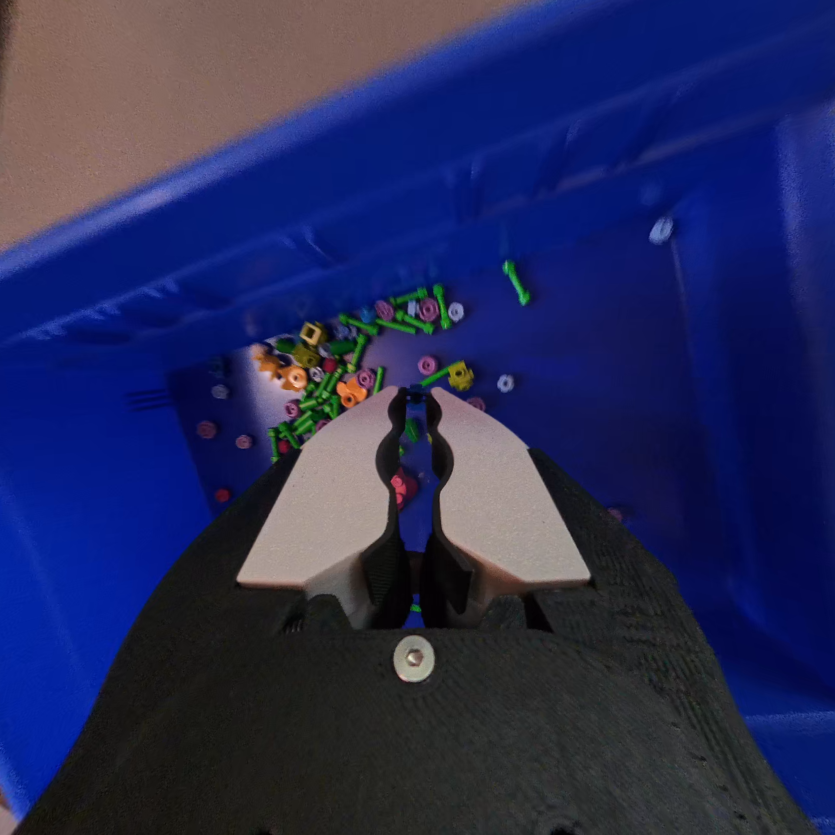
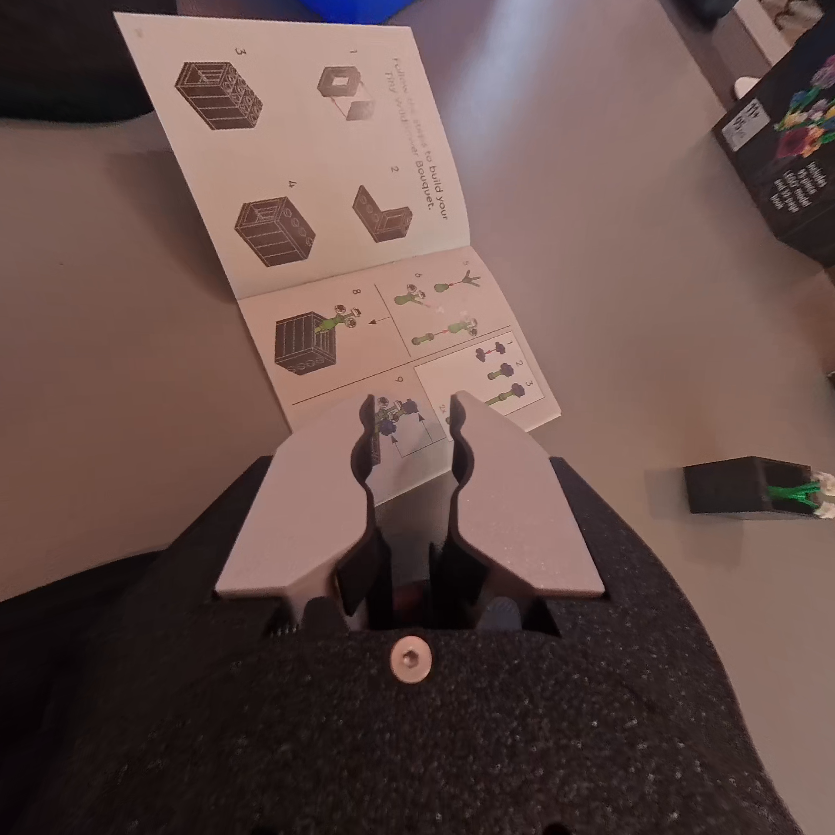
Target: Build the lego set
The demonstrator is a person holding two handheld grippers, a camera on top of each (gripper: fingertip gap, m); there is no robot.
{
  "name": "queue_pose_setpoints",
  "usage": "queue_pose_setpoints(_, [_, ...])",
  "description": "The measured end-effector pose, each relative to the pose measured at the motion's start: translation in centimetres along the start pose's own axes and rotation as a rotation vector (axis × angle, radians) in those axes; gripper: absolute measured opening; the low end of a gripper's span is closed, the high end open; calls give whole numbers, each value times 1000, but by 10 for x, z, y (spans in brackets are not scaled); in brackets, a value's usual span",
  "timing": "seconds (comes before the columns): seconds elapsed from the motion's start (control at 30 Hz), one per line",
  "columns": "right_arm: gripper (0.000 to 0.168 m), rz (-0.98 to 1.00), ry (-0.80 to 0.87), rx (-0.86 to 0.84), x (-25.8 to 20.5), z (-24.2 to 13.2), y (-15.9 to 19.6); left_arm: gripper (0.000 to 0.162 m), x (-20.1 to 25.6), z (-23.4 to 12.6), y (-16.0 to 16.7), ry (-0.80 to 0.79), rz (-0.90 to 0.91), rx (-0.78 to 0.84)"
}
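My left tongs (image 1: 415, 392) clenched on a small blue piece (image 1: 414, 389) in the blue bin (image 1: 587, 189) | my right tongs (image 2: 413, 400) released above the instruction booklet (image 2: 316, 189) | black brick box (image 2: 741, 490) right

Left tongs (image 1: 416, 392) reaching down into a blue bin (image 1: 587, 189), tips nearly closed, pinching a small dark blue piece (image 1: 415, 396) with a green stem (image 1: 434, 377) sticking out toward a yellow-green brick (image 1: 462, 376). Scattered over the bin floor: a heap of green stems (image 1: 316, 406), orange flower pieces (image 1: 351, 393), pink round studs (image 1: 427, 365), white round studs (image 1: 505, 383), a yellow hollow brick (image 1: 312, 334). Lone green stem (image 1: 516, 283) lying apart, farther back. Pink-red piece (image 1: 401, 488) seen through the gap between the fingers. Beige desk (image 1: 158, 90) beyond the bin's rim, upper left. Far wall blurred.
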State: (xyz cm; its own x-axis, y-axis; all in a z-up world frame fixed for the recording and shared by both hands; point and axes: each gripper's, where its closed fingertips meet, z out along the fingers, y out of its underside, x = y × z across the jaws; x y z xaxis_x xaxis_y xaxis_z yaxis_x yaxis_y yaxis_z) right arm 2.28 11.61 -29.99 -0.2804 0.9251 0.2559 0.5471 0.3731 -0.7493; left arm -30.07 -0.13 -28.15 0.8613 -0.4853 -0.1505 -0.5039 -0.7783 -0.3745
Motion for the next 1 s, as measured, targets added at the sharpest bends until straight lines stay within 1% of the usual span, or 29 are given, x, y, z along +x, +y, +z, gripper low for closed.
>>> queue_pose_setpoints(0.07, [36,-3,35,22,4,-3,-3,9,3,-23,-26,-61,-50,153])
queue_pose_setpoints(0.13, [39,13,78,63,11,-8,-10,8,20,-54,-63,-76,-93,378])
queue_pose_setpoints(0.2, [41,33,117,138,17,-16,-22,8,54,-89,-105,-9,-141,653])
queue_pose_setpoints(0.27, [41,29,134,259,17,-26,-42,8,97,-120,-142,144,-184,909])
queue_pose_setpoints(0.3, [41,8,133,340,14,-33,-56,8,120,-133,-156,247,-213,1012])
queue_pose_setpoints(0.4, [35,-94,142,607,-4,-64,-108,8,176,-161,-182,627,-365,1231])
queue_pose_setpoints(0.47, [30,-163,144,725,-18,-86,-138,8,196,-173,-190,886,-500,1336])
queue_pose_setpoints(0.53, [24,-216,112,813,-33,-105,-163,8,209,-180,-193,1118,-611,1402])
queue_pose_setpoints(0.57, [23,-239,78,839,-42,-112,-173,8,214,-179,-195,1191,-648,1416])
queue_pose_setpoints(0.6, [22,-258,44,852,-50,-116,-182,8,220,-178,-196,1232,-667,1422])
queue_pose_setpoints(0.67, [23,-313,-13,851,-66,-118,-197,8,231,-174,-200,1269,-678,1421])
queue_pose_setpoints(0.8, [22,-415,-29,836,-81,-115,-217,8,241,-172,-203,1294,-694,1430])
queue_pose_setpoints(1.0, [22,-486,-49,772,-88,-99,-224,8,254,-168,-205,1294,-684,1394])
